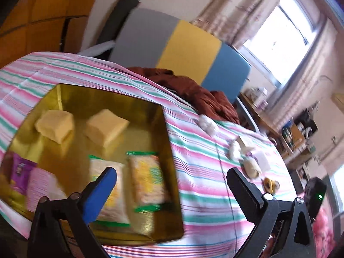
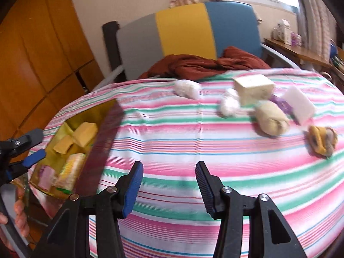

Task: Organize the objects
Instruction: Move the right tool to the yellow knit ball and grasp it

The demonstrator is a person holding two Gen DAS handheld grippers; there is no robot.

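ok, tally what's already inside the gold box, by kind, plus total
Pale yellow blocks: 2
Green-edged snack packets: 2
Purple packet: 1
Pink-striped packet: 1
Total: 6, all within the gold box

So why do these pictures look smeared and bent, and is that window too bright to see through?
Left wrist view: the snack packets in the gold tray are motion-smeared, and the window is blown out white. Right wrist view: the fisheye lens bows the striped cloth into a dome, and the rolled socks look soft.
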